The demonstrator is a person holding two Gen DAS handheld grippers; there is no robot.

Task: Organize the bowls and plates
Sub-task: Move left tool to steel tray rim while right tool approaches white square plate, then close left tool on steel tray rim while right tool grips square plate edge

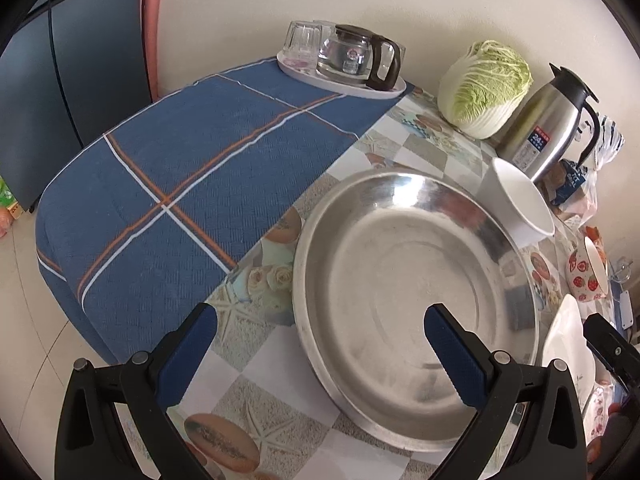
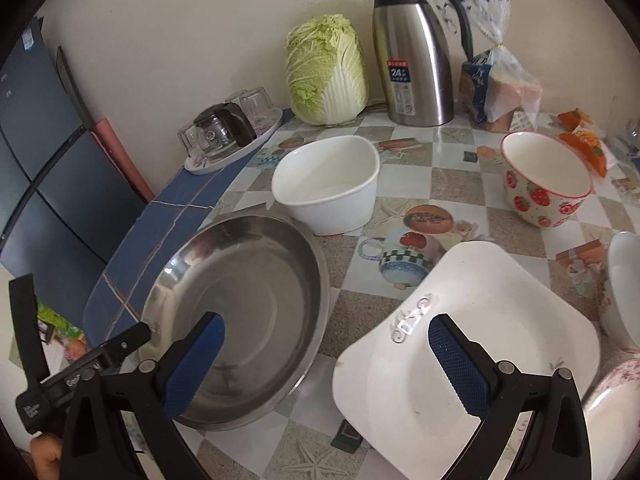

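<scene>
Both claws gaping; white plate (image 2: 472,344) logo unreadable; thermos (image 2: 416,60) label "24".

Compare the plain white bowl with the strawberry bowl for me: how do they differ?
The white bowl is plain inside and out; the strawberry bowl has red strawberries on its outer wall and a red rim line. The white bowl has an uneven rim that comes to a soft corner; the strawberry bowl's rim is round. The white bowl sits next to the steel pan; the strawberry bowl stands farther right, near the orange packets. Both are upright, empty and white inside.
</scene>
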